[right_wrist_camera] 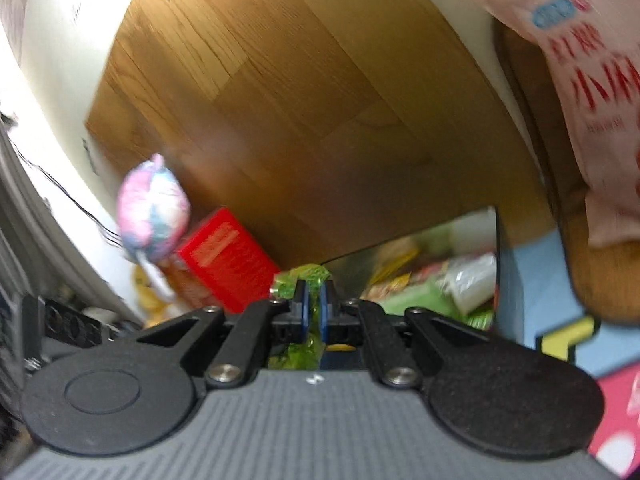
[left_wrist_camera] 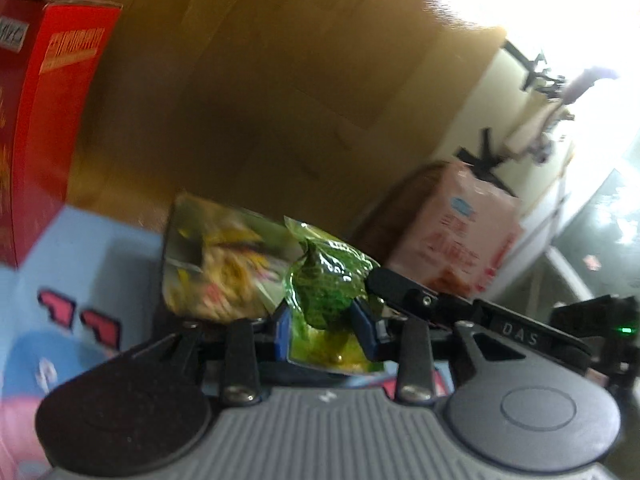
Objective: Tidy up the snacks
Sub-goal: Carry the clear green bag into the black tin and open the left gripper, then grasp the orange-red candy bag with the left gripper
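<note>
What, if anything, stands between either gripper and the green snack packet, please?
Nothing visible does. The green snack packet already sits between the left gripper fingers, and the right gripper is pinched shut on the same green wrapper. The silver snack bag lies beyond it, not in between.

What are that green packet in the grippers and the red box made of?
The green packet looks like thin, glossy clear plastic film: it crinkles and throws bright glints. Both the left gripper and the right gripper pinch it. The red box seems printed cardboard, with flat faces and crisp folded edges.
</note>
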### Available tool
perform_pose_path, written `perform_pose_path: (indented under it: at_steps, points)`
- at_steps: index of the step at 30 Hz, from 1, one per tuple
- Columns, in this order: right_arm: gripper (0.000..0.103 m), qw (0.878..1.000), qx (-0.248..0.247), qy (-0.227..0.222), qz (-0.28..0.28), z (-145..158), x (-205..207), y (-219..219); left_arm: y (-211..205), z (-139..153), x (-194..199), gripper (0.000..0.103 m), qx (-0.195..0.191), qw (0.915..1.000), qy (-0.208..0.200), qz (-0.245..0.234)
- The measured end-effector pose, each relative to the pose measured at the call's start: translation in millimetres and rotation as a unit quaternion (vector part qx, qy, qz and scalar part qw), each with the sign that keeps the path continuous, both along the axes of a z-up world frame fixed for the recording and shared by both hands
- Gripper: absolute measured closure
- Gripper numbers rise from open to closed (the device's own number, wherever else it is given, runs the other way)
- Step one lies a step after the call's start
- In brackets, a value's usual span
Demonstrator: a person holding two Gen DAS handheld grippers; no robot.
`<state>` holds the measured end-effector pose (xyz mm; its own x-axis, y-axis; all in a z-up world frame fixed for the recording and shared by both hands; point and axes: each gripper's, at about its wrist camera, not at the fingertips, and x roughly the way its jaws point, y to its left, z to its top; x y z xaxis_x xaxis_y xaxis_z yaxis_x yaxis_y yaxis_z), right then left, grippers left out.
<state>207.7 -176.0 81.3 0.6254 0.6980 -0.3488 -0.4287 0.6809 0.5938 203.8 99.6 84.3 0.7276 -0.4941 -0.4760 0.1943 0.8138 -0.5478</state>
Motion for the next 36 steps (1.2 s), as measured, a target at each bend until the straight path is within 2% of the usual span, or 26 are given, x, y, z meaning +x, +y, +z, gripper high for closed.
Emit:
perform_pose_path:
  at_steps: [4,5,6,7,9,13,18,22,23,24,27,31,34,36]
  points:
    - [0.084,0.998,-0.062,-0.023,-0.015,-11.5,14.4,18.6,-5.9,-6.3,18.5,0.063,0.049,0.9978,-0.004,0.043]
    - [0.076,0.995,-0.085,-0.038,-0.025,-12.0,14.3,22.8,-7.4,-6.1,19.5,0.062,0.064,0.9964,-0.008,0.054]
    - [0.062,0.992,-0.108,-0.055,-0.037,-11.6,11.7,25.7,-7.7,-5.1,18.4,0.060,0.076,0.9949,-0.014,0.066]
    - [0.058,0.989,-0.119,-0.067,-0.050,-10.5,7.2,25.1,-5.8,-3.6,13.9,0.056,0.080,0.9937,-0.022,0.076]
    - [0.056,0.989,-0.106,-0.081,-0.066,-8.0,-6.7,19.3,0.8,-0.7,0.1,0.053,0.078,0.9925,-0.038,0.086]
    - [0.056,0.995,-0.062,-0.073,-0.032,-14.4,-47.1,-1.8,13.7,-2.5,-37.3,0.053,0.077,0.9922,-0.044,0.088]
    - [0.058,0.995,-0.093,-0.018,0.029,-50.3,-74.2,0.2,19.0,-28.2,-74.2,0.052,0.066,0.9961,0.009,0.058]
    - [0.059,0.992,-0.106,0.043,0.051,-68.9,-64.7,10.8,19.3,-59.3,-91.6,0.052,0.054,0.9954,0.064,0.046]
    - [0.063,0.991,-0.107,0.054,0.053,-72.5,-63.1,12.6,19.5,-65.4,-94.7,0.054,0.053,0.9945,0.076,0.049]
    - [0.073,0.991,-0.109,0.061,0.053,-75.2,-63.9,13.5,19.8,-69.9,-98.3,0.053,0.045,0.9945,0.079,0.052]
    - [0.088,0.992,-0.088,0.071,0.063,-76.6,-76.0,8.0,19.9,-74.0,-113.7,0.053,0.024,0.9952,0.076,0.057]
    - [0.091,0.993,-0.079,0.070,0.045,-74.4,-97.0,-1.5,4.7,-72.8,-117.0,0.050,0.037,0.9956,0.073,0.044]
    - [0.091,0.995,-0.063,0.075,0.014,-72.5,-111.6,-14.3,-7.6,-73.1,-116.1,0.048,0.022,0.9965,0.080,0.013]
    - [0.094,0.996,-0.047,0.081,-0.008,-74.0,-120.5,-30.5,-21.8,-72.9,-115.9,0.047,0.030,0.9966,0.077,-0.004]
